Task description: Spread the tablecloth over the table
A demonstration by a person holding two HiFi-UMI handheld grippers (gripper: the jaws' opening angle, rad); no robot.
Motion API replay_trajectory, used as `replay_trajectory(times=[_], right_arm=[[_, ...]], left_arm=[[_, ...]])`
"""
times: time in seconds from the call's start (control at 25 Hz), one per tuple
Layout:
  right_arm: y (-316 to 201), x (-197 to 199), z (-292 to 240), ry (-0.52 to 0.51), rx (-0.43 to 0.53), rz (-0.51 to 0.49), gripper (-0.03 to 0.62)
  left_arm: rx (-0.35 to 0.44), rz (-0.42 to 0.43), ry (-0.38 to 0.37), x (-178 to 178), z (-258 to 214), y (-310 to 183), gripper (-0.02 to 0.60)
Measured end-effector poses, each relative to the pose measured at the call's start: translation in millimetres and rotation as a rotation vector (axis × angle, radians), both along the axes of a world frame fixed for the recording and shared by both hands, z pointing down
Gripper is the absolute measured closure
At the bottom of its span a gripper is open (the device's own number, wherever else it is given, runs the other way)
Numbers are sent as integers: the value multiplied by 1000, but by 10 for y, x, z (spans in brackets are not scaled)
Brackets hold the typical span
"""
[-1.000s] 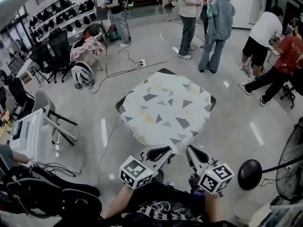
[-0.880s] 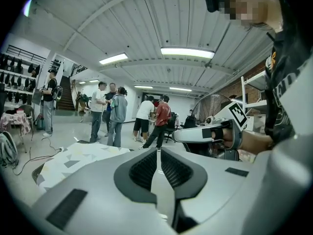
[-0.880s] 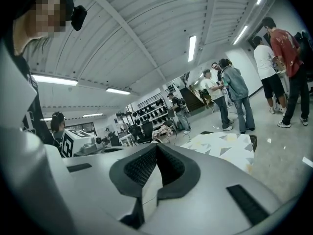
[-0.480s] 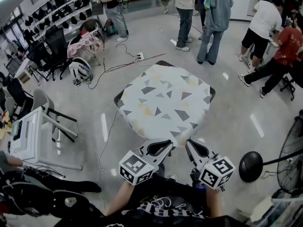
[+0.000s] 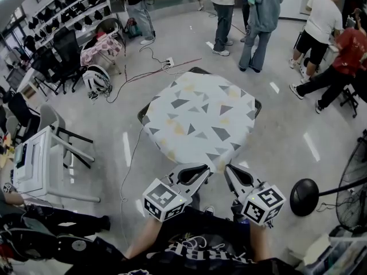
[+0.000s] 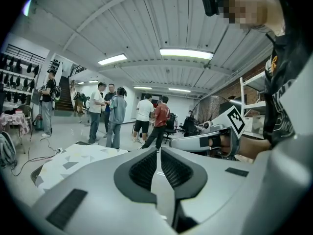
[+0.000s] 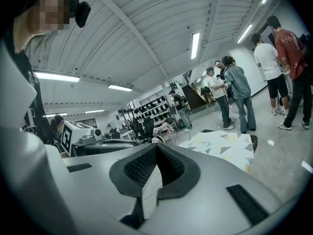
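Note:
The tablecloth point(image 5: 198, 116), white with grey triangles and pale yellow patches, lies flat over the small square table point(image 5: 256, 109), whose dark rim shows at the far and right corners. Its near corner hangs toward me. My left gripper point(image 5: 205, 172) and right gripper point(image 5: 227, 171) are held side by side just short of that corner, one on each side, and both are shut. The left gripper view shows the left gripper's pads point(image 6: 146, 168) closed, with the cloth point(image 6: 73, 158) off to the left. In the right gripper view the cloth point(image 7: 227, 143) lies to the right. I see nothing gripped.
A fan on a black round base point(image 5: 304, 196) stands to my right. A white machine on a cart point(image 5: 31, 162) and chairs point(image 5: 54, 128) are on the left. Cables point(image 5: 143, 85) trail over the floor behind the table. Several people point(image 5: 261, 16) stand at the back.
Both grippers have kept their place in front of the cloth's near corner. The head view has shifted slightly, and people at the back have moved a little.

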State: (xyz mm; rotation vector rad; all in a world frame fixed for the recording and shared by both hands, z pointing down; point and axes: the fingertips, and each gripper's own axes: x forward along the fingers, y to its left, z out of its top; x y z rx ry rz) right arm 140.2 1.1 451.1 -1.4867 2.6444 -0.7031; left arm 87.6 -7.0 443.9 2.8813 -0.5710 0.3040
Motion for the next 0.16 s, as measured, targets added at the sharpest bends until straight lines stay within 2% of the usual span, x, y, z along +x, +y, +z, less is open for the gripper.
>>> replay_trajectory(times=[0.16], right_arm=[[-4,-2,-1,-1,-5,2,579]], left_arm=[[-2,-2,0,-9,-6,-11,540]])
